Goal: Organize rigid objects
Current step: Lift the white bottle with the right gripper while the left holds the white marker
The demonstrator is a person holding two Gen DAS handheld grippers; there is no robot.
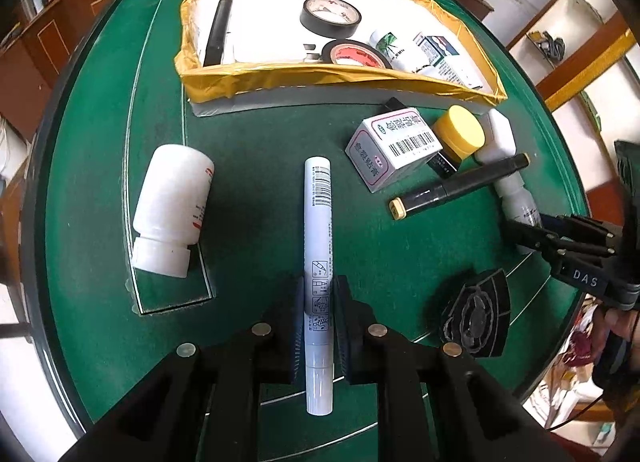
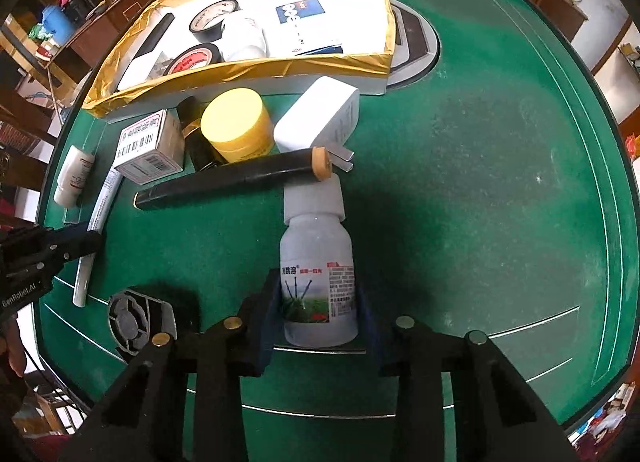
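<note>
A white marker pen (image 1: pixel 318 222) lies lengthwise on the green table, and my left gripper (image 1: pixel 319 302) is shut on its lower half. The pen (image 2: pixel 102 202) and that gripper (image 2: pixel 86 242) also show at the left edge of the right wrist view. My right gripper (image 2: pixel 318 302) is shut on a white labelled bottle (image 2: pixel 318 262) lying on the table with its cap toward a black marker (image 2: pixel 224 182). The pads (image 2: pixel 270 310) press on the bottle's sides. In the left wrist view the same bottle (image 1: pixel 516 198) and right gripper (image 1: pixel 524 232) sit far right.
A yellow-taped box (image 1: pixel 320 76) at the back holds tape rolls (image 1: pixel 330 16), a black marker and cartons. In front of it lie a barcoded carton (image 1: pixel 394 146), yellow-lidded jar (image 1: pixel 460 132), white plug adapter (image 1: pixel 498 134) and black marker (image 1: pixel 460 186). A white bottle (image 1: pixel 172 198) lies left.
</note>
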